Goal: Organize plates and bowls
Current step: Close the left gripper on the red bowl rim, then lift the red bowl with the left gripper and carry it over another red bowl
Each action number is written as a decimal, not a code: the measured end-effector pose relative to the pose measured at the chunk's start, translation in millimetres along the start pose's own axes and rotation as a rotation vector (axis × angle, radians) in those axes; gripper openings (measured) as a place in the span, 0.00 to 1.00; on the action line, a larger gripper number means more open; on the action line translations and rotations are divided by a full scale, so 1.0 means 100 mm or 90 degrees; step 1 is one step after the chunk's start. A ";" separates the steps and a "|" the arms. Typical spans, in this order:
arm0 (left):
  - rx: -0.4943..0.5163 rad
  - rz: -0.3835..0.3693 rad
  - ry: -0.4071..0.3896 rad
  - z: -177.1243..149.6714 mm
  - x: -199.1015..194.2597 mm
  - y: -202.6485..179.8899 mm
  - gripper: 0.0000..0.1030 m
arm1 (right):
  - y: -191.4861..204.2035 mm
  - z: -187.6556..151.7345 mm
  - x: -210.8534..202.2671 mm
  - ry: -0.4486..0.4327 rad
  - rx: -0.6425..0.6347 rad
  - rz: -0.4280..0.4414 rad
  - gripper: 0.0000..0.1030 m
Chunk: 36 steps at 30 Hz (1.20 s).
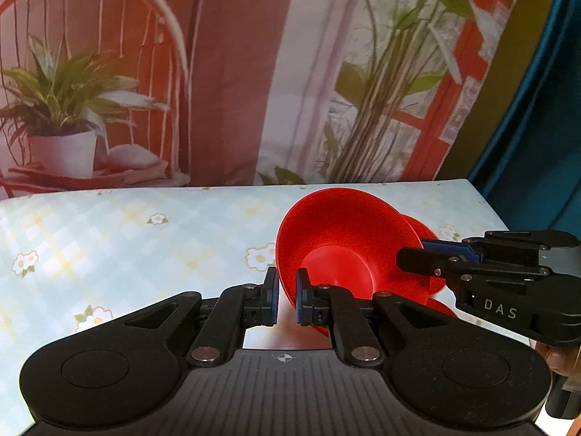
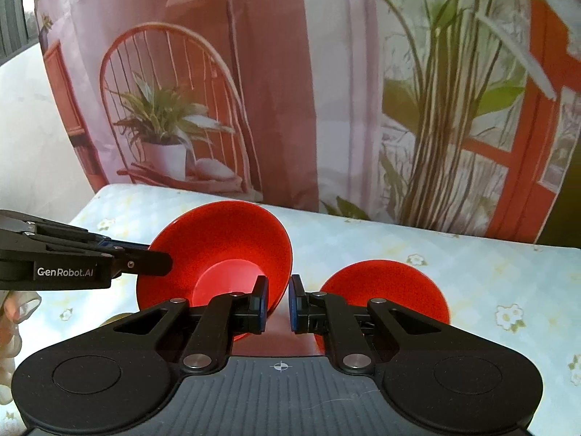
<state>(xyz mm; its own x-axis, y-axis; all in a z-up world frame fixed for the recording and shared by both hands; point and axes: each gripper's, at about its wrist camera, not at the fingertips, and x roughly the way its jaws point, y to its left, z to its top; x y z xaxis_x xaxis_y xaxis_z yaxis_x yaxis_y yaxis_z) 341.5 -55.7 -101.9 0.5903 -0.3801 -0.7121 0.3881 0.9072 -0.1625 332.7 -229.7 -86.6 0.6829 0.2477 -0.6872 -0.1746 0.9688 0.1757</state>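
Observation:
A red bowl [image 1: 337, 250] is held tilted above the table, its opening toward the cameras. My left gripper [image 1: 287, 299] is shut on its near left rim. My right gripper [image 2: 277, 303] is shut on the opposite rim of the same bowl [image 2: 218, 247]; it shows from the side in the left wrist view [image 1: 417, 259]. A second red dish [image 2: 385, 290] lies on the table right of the bowl, partly hidden behind my right gripper's finger. In the left wrist view only its edge [image 1: 441, 305] shows behind the bowl.
The table [image 1: 127, 239] has a pale blue checked cloth with daisy prints. A printed backdrop with a chair and potted plants [image 1: 218, 72] hangs right behind the table's far edge. A teal curtain [image 1: 544, 109] hangs at the right.

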 end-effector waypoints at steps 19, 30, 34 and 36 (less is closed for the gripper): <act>0.051 -0.023 0.036 -0.35 -0.06 -0.59 0.11 | -0.32 -0.47 -0.53 0.007 0.017 -0.022 0.10; 0.080 -0.018 0.071 -0.48 0.08 -0.78 0.12 | -0.47 -0.73 -0.56 0.030 0.029 -0.024 0.10; 0.087 -0.018 0.080 -0.49 0.11 -0.79 0.12 | -0.49 -0.77 -0.55 0.035 0.031 -0.024 0.10; 0.090 -0.017 0.083 -0.50 0.13 -0.81 0.12 | -0.50 -0.78 -0.54 0.038 0.032 -0.024 0.10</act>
<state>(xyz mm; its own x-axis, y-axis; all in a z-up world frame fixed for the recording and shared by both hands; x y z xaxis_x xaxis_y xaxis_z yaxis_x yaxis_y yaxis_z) 282.7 -124.7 -131.7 0.4856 -0.3681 -0.7929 0.5032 0.8594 -0.0908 249.1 -291.7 -112.9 0.6442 0.2123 -0.7348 -0.1129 0.9766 0.1831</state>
